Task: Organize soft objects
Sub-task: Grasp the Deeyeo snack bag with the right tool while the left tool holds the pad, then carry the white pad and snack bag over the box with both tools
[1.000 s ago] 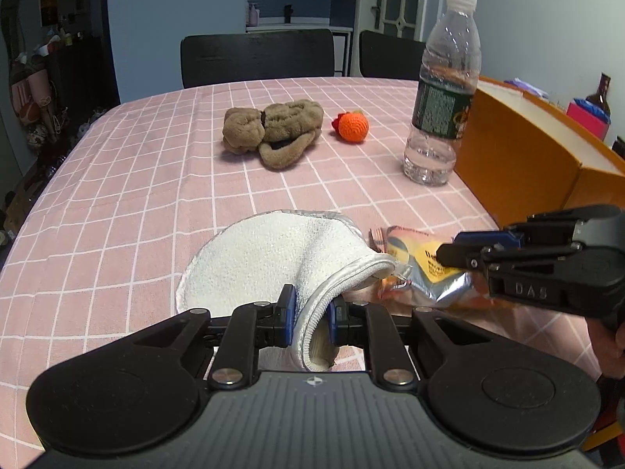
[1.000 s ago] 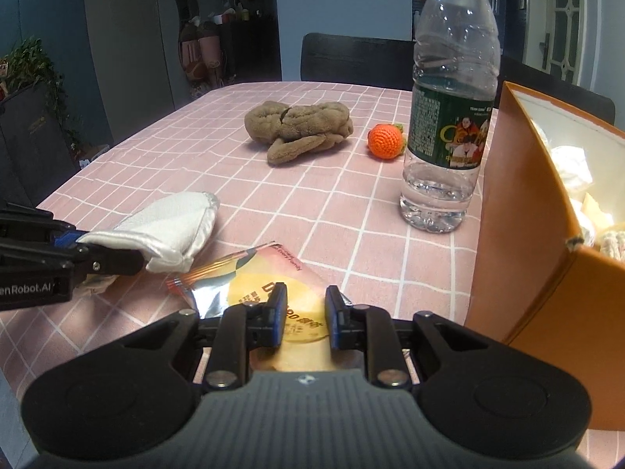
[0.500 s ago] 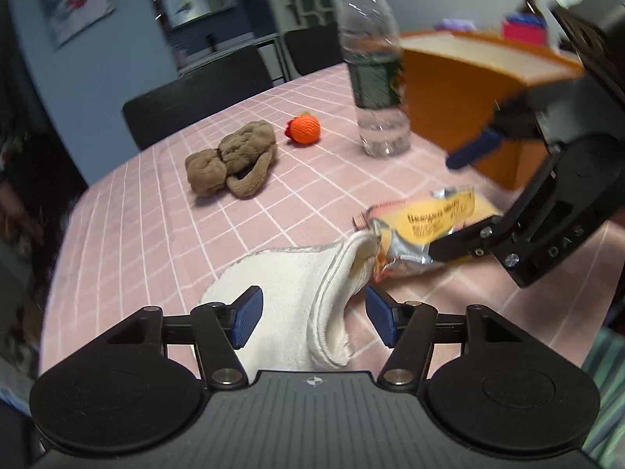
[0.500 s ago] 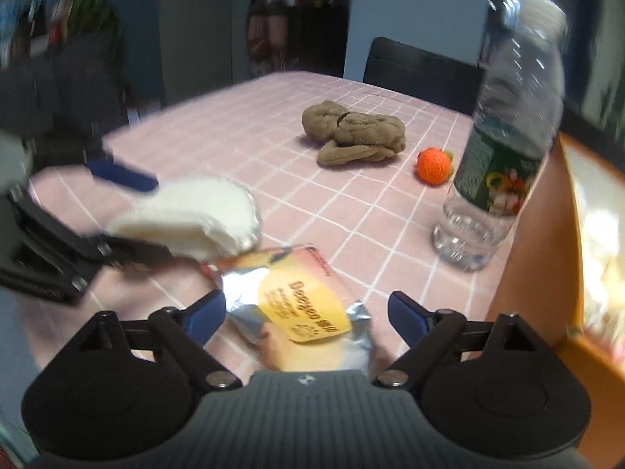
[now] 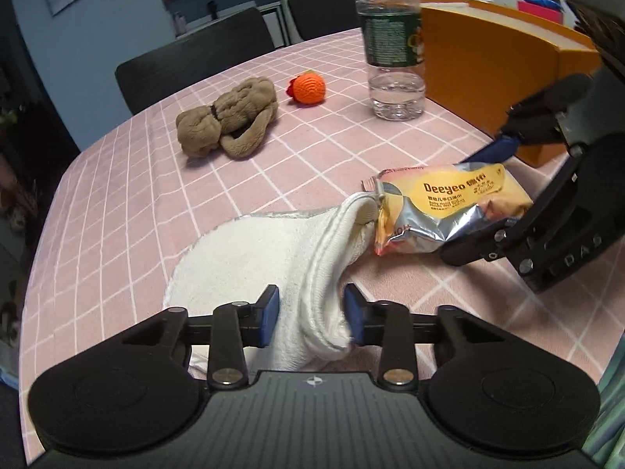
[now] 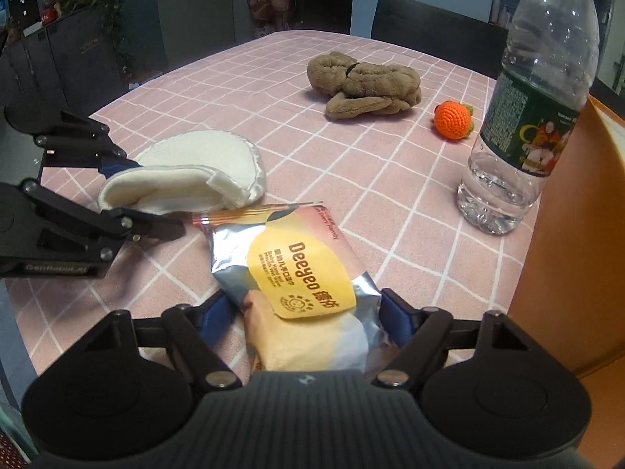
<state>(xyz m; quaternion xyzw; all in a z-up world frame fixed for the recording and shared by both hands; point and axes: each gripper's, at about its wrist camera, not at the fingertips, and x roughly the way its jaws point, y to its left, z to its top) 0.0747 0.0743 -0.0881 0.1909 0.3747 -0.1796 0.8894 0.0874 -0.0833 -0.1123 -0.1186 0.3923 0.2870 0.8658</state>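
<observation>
Left wrist view: left gripper jaws closing, blue pads against folded edge of white cloth lying on pink checked tablecloth. Right gripper jaws closing around wipes pack, pads at both sides. Brown plush, orange ball farther back, near water bottle.

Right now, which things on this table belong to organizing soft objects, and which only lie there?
Belong to the job:
white cloth pad
wet wipes pack
brown plush toy
orange crocheted ball
orange box, likely the container

Only lying there:
water bottle
pink checked tablecloth
</observation>
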